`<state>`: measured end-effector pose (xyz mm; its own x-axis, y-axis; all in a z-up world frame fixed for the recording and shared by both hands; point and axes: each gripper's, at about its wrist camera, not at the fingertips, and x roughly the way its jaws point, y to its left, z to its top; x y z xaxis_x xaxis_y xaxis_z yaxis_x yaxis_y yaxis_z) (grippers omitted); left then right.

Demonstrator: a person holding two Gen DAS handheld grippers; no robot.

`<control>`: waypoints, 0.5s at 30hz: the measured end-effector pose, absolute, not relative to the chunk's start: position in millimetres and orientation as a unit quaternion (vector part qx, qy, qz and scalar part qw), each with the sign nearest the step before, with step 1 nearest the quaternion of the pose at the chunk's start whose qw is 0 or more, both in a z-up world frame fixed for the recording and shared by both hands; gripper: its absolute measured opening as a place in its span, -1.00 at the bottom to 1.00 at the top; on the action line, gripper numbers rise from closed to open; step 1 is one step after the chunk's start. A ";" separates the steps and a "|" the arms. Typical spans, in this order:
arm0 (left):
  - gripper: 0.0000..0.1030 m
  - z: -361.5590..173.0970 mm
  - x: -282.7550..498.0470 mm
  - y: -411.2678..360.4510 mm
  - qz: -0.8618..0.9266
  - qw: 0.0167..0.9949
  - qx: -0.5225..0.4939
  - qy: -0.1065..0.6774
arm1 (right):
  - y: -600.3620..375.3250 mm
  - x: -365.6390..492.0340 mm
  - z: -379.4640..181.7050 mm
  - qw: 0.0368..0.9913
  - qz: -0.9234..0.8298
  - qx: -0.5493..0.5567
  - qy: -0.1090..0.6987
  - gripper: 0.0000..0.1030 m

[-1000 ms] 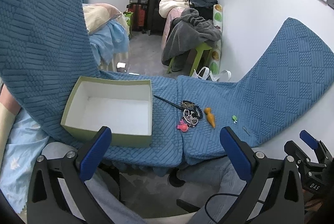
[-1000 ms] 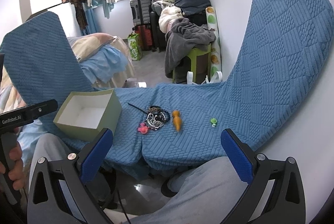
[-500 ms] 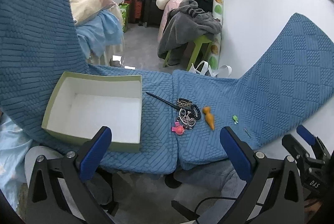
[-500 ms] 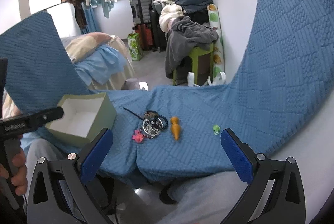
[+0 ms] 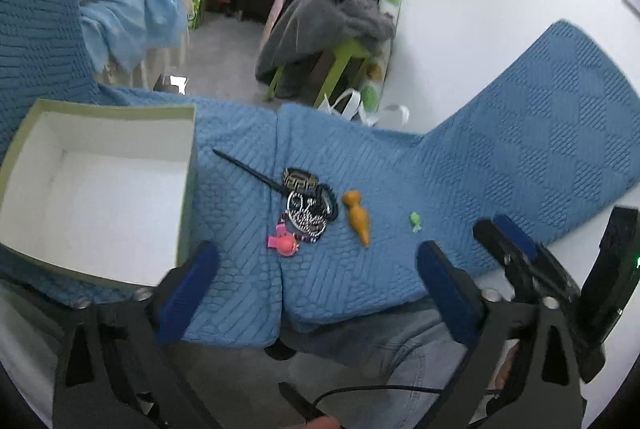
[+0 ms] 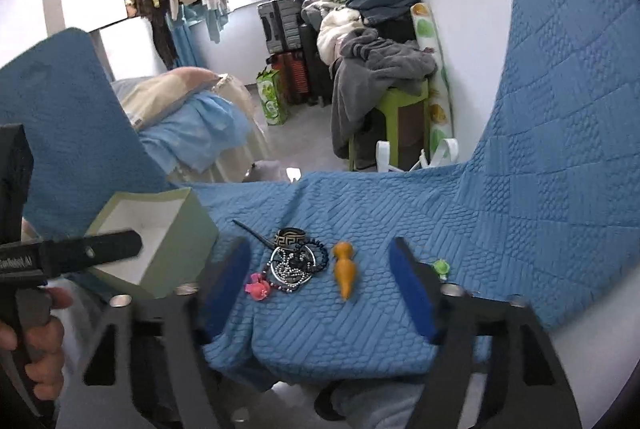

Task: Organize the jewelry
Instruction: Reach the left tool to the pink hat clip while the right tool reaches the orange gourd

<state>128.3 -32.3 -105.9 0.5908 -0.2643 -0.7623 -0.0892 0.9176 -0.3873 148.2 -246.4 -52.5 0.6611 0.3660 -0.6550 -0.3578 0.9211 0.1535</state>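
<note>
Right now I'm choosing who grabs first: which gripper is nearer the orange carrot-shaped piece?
Right. The right gripper brackets the orange carrot-shaped piece; the left gripper sits slightly left, nearer the pink charm.

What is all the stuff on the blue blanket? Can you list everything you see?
box: one, pale green outside, white inside, open, on the blanket's left
black stick: one, between box and pile
patterned bangle: one, black and tan, top of pile
bead tangle: one heap, silver and dark
pink piece: one, near edge of pile
orange piece: one, right of pile
green piece: one, small, farthest right
blue blanket: one, under everything
left gripper: open, empty
right gripper: open, empty
</note>
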 end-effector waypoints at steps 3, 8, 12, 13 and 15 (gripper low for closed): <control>0.67 -121.7 135.9 -37.9 -0.043 0.866 -0.189 0.462 | -247.5 158.4 -69.0 0.910 0.195 0.007 0.366 -0.17; 0.60 -143.8 146.0 -40.3 -0.031 0.861 -0.183 0.473 | -248.6 170.6 -92.0 0.905 0.200 0.002 0.377 -0.20; 0.52 -156.8 154.0 -44.5 -0.022 0.862 -0.165 0.479 | -246.4 184.1 -114.5 0.898 0.199 -0.010 0.392 -0.21; 0.44 -160.9 156.6 -46.5 -0.021 0.861 -0.161 0.483 | -246.6 188.1 -120.7 0.895 0.199 -0.010 0.398 -0.21; 0.39 -169.9 160.9 -49.1 -0.021 0.858 -0.159 0.487 | -246.3 193.0 -128.2 0.893 0.198 -0.012 0.404 -0.23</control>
